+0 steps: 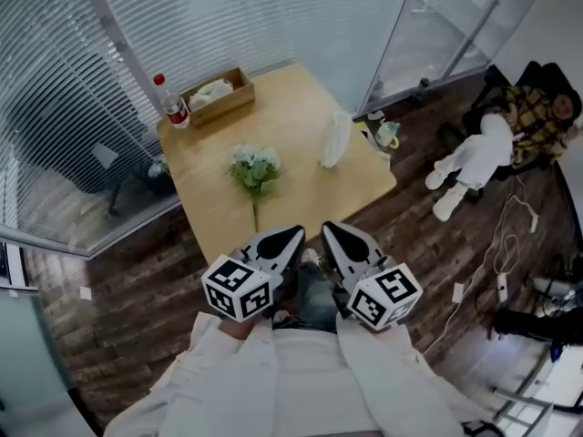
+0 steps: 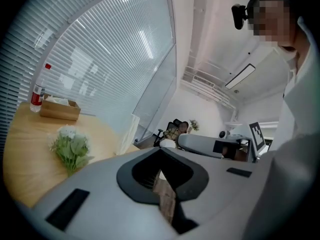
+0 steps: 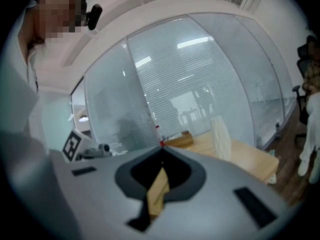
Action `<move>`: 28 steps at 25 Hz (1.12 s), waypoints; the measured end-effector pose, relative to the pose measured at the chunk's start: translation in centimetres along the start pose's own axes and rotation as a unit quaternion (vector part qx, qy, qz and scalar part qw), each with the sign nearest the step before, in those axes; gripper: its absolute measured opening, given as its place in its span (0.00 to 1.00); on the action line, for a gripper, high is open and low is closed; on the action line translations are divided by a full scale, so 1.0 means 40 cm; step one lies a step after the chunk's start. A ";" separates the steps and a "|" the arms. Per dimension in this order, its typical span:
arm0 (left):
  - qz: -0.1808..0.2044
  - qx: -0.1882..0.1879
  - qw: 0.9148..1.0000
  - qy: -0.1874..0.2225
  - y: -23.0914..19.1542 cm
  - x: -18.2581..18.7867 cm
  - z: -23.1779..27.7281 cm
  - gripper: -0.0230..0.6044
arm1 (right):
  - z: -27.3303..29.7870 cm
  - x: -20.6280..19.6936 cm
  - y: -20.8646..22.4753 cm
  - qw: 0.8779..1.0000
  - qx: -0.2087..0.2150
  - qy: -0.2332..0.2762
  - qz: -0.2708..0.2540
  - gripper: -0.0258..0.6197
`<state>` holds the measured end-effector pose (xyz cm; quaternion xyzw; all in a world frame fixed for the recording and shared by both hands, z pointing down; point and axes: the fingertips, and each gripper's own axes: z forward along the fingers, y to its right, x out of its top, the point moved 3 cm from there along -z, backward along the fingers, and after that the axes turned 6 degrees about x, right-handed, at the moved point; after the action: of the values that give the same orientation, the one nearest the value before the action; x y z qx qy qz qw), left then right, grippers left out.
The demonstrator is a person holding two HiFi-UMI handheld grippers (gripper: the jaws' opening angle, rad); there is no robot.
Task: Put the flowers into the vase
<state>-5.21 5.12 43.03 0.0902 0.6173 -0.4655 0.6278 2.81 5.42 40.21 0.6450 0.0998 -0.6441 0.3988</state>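
A bunch of white flowers with green leaves and a long stem [image 1: 253, 169] lies flat in the middle of the light wooden table [image 1: 301, 194]. A tall white vase [image 1: 335, 139] stands to its right, near the table's edge. Both grippers hover side by side at the near edge of the table, short of the stem's end. My left gripper [image 1: 296, 235] is shut and empty, and so is my right gripper [image 1: 328, 230]. The left gripper view has the flowers [image 2: 71, 149] far ahead at the left. The right gripper view has the vase [image 3: 220, 134] ahead at the right.
A wooden box [image 1: 217, 96] and a red-capped bottle [image 1: 170, 101] stand at the table's far left corner. Glass walls with blinds close the far side. A chair with a white stuffed figure [image 1: 474, 157] and cables on the dark floor [image 1: 501, 244] lie to the right.
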 end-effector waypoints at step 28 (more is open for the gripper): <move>-0.034 0.132 0.990 0.023 -0.206 0.145 0.300 0.05 | 0.204 0.103 0.331 0.988 0.121 -0.096 0.017 0.06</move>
<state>-3.79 -10.42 44.51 0.1619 0.5678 -0.5618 0.5795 5.80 -10.17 42.77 0.6255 -0.0282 -0.7033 0.3367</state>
